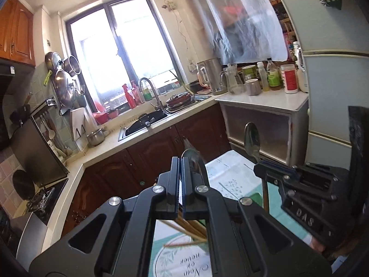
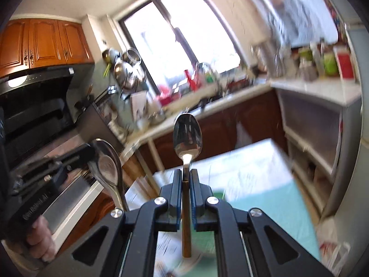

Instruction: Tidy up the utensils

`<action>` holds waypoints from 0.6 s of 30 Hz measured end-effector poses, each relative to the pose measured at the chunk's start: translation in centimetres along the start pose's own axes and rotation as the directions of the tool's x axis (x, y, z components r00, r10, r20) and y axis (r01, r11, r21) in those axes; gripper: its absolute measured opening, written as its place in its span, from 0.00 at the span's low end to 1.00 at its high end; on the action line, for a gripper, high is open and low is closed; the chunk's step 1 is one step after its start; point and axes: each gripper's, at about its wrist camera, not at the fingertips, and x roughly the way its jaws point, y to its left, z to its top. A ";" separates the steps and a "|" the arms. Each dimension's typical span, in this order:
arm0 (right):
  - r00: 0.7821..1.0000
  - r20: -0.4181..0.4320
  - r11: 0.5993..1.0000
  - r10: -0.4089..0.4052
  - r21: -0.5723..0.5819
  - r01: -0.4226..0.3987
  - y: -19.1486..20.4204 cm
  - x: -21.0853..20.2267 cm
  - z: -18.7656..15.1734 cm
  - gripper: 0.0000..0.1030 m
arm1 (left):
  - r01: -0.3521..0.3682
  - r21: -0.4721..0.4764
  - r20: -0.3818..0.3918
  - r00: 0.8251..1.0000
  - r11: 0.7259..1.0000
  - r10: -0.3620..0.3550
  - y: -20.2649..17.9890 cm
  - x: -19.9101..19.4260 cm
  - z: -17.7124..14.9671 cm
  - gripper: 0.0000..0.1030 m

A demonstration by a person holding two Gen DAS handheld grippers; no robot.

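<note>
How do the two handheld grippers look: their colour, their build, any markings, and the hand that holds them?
Both are matte black plastic. The left gripper and the right gripper have angular linkage arms with round silver bolts and triangular cutouts. The jaws carry blue pads. Raised letters mark the bodies' sides. A bare hand grips the left one; no sleeve or cable shows.

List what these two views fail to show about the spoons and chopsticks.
- Left wrist: the large spoon is mostly hidden behind the left tool.
- Left wrist: the chopsticks are cut off by the tool's frame.
- Right wrist: motion blur smears everything behind the small spoon.
</note>
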 end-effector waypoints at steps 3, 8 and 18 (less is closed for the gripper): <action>0.998 0.069 0.998 -0.010 -0.060 0.014 -0.1 1.7 -0.1 0.06 | -0.002 -0.006 -0.007 1.000 1.000 0.002 -0.2 2.5 -0.2 0.00; 0.996 0.086 0.988 -0.003 -0.154 0.016 -0.4 4.1 -1.6 0.06 | 0.023 0.043 -0.019 1.000 0.999 -0.022 -1.9 5.7 -1.7 0.00; 0.998 0.062 0.955 -0.001 -0.296 0.019 0.0 4.7 -5.1 0.06 | 0.092 0.116 -0.102 0.992 0.989 -0.080 -5.3 9.1 -4.7 0.00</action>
